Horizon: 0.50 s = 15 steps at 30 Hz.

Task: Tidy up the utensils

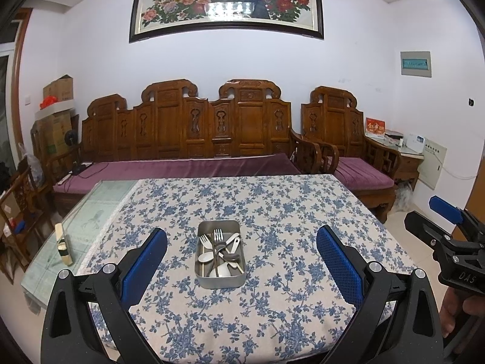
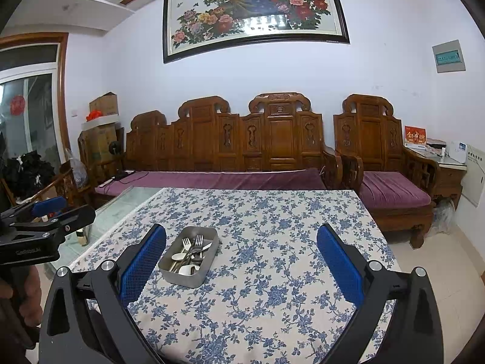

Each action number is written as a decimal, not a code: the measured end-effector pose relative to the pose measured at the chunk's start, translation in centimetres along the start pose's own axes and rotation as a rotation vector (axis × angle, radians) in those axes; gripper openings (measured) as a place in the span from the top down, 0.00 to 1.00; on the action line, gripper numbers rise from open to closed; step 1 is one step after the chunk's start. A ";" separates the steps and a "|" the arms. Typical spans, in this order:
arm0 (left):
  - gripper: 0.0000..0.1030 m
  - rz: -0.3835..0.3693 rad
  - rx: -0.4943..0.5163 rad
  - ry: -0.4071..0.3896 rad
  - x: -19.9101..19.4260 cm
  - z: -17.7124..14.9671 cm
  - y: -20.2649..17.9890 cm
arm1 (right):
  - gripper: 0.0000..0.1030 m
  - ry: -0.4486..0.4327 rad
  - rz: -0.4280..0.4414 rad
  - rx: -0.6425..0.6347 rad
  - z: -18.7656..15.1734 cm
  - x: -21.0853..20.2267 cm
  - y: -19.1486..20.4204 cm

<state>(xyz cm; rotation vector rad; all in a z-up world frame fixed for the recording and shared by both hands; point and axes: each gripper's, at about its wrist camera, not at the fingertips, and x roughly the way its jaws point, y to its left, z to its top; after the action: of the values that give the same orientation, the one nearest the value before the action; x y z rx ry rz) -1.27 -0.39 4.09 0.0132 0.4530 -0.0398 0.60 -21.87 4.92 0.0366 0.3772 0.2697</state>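
A metal tin (image 1: 220,282) stands on the flowered tablecloth, holding a loose pile of utensils (image 1: 221,250): forks, white spoons and chopsticks. My left gripper (image 1: 242,251) hangs open above the near table, the tin centred between its blue pads and farther out. The right gripper (image 1: 448,212) shows at that view's right edge, off the table. In the right wrist view the tin (image 2: 189,276) sits ahead and left, close to the left pad. My right gripper (image 2: 242,250) is open and holds nothing. The left gripper (image 2: 48,209) appears at the far left.
A small yellowish block (image 1: 64,244) stands on the bare glass tabletop (image 1: 88,221) left of the cloth. A carved wooden sofa (image 1: 188,139) and armchair (image 1: 342,139) stand behind the table. A hand (image 1: 454,312) holds the right tool's grip.
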 end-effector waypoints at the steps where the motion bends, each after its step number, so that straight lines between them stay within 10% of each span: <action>1: 0.08 0.000 0.000 0.000 0.0 0.0 0.0 | 0.03 0.000 -0.001 0.001 0.0 0.0 0.2; 15: 0.08 0.003 0.002 0.000 0.0 0.1 -0.1 | 0.03 -0.001 -0.002 0.003 0.0 -0.1 0.4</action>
<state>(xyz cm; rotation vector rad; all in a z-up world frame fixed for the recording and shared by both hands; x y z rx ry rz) -1.27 -0.45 4.19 0.0158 0.4532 -0.0369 0.41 -21.56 5.03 0.0394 0.3770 0.2672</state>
